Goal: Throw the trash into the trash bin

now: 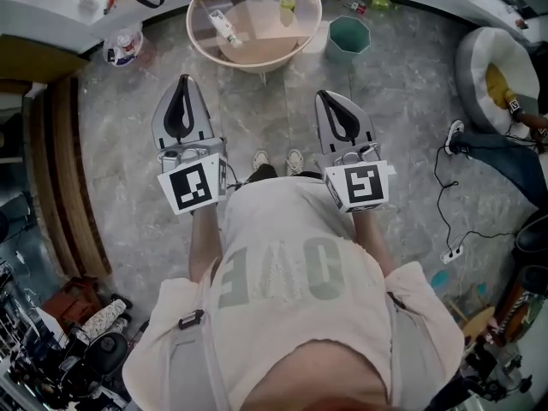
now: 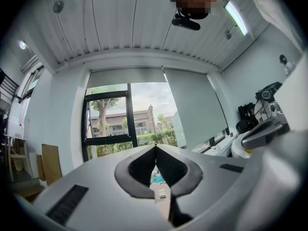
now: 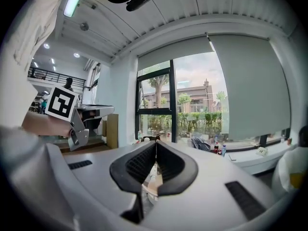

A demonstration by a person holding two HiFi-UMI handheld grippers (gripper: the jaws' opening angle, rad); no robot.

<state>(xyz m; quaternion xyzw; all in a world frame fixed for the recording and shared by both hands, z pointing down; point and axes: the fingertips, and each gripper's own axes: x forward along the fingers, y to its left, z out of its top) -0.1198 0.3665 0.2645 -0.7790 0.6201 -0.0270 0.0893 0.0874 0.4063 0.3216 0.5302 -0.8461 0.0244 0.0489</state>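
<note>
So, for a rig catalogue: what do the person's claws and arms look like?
The left claw and right claw match: grey tapered shells, black ribbed pads, a white cube with a black square marker behind each. Pale short-sleeved T-shirt.

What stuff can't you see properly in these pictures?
- Head view: the small white item on the round glass table is too small to tell what it is.
- Head view: the bottom of the green plastic trash bin is small and shadowed, so I cannot tell what is inside.
- Both gripper views: the shut left gripper and right gripper block the table, with only a sliver showing between their jaws.
</note>
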